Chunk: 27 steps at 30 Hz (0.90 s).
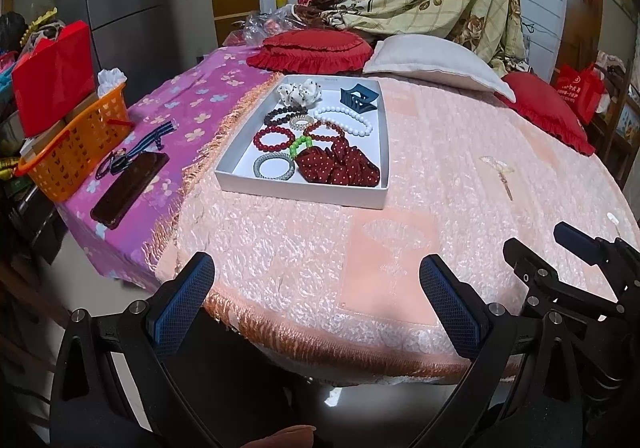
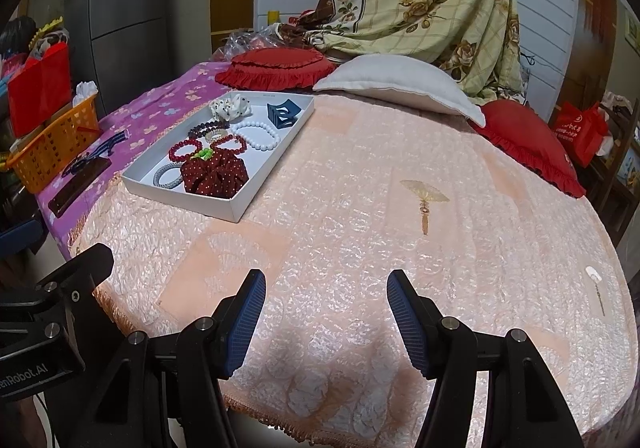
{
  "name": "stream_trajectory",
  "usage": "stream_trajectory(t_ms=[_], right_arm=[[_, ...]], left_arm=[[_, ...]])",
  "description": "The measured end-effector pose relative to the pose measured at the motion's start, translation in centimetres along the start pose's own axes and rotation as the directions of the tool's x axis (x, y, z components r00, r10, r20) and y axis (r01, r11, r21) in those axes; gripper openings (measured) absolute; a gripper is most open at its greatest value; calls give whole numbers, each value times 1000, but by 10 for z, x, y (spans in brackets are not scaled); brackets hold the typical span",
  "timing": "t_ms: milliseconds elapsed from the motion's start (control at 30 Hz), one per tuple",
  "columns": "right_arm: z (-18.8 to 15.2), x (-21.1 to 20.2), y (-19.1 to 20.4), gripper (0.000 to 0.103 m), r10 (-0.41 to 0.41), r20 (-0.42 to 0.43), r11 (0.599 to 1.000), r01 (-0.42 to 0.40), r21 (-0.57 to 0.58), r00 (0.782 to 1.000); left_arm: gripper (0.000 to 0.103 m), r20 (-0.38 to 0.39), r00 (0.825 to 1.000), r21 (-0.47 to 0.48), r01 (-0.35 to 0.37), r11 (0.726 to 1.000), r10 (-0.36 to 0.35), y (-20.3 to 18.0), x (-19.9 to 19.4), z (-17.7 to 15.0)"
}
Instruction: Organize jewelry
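A white tray [image 1: 224,152] [image 2: 272,168] lies on the pink quilted cover, well ahead of both grippers. In it are a dark red dotted scrunchie [image 1: 340,166] [image 2: 214,174], a grey ring [image 1: 274,167], a red bead bracelet [image 1: 274,138] [image 2: 185,150], a white bead bracelet [image 1: 344,120] [image 2: 258,134], a dark bead bracelet [image 1: 284,114], a green piece [image 1: 300,144], a blue hair claw [image 1: 358,98] [image 2: 282,114] and a white dotted scrunchie [image 1: 298,90] [image 2: 232,107]. My left gripper [image 1: 316,276] is open and empty at the near edge. My right gripper [image 2: 326,292] is open and empty too.
An orange basket [image 1: 76,144] and a dark phone [image 1: 128,184] lie on the purple cloth at the left. Red cushions [image 1: 312,50] and a white pillow [image 1: 432,64] sit behind the tray. A red cushion [image 2: 532,144] lies at the far right.
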State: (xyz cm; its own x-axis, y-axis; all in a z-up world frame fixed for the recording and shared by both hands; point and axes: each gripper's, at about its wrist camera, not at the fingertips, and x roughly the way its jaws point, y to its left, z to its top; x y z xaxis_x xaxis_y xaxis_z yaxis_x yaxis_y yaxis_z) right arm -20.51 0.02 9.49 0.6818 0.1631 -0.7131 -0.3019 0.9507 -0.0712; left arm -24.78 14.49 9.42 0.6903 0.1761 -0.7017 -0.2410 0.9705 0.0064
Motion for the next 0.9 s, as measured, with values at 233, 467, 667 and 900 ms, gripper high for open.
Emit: stream_trajectory(t_ms=[233, 467, 667, 900], right_arm=[[-3, 3, 5, 61, 1, -9, 1000, -2, -16, 1000], [-5, 5, 12, 61, 3, -16, 1000, -3, -31, 1000], [-6, 6, 19, 61, 5, -19, 999, -6, -43, 1000], [-5, 5, 27, 61, 20, -13, 998, -21, -64, 1000]], left_arm=[[102, -12, 1000, -12, -3, 1000, 3, 3, 4, -2], [102, -25, 1000, -27, -13, 1000, 12, 10, 10, -4], [102, -30, 999, -36, -20, 999, 19, 16, 14, -4], [102, -6, 999, -52, -41, 998, 41, 29, 11, 4]])
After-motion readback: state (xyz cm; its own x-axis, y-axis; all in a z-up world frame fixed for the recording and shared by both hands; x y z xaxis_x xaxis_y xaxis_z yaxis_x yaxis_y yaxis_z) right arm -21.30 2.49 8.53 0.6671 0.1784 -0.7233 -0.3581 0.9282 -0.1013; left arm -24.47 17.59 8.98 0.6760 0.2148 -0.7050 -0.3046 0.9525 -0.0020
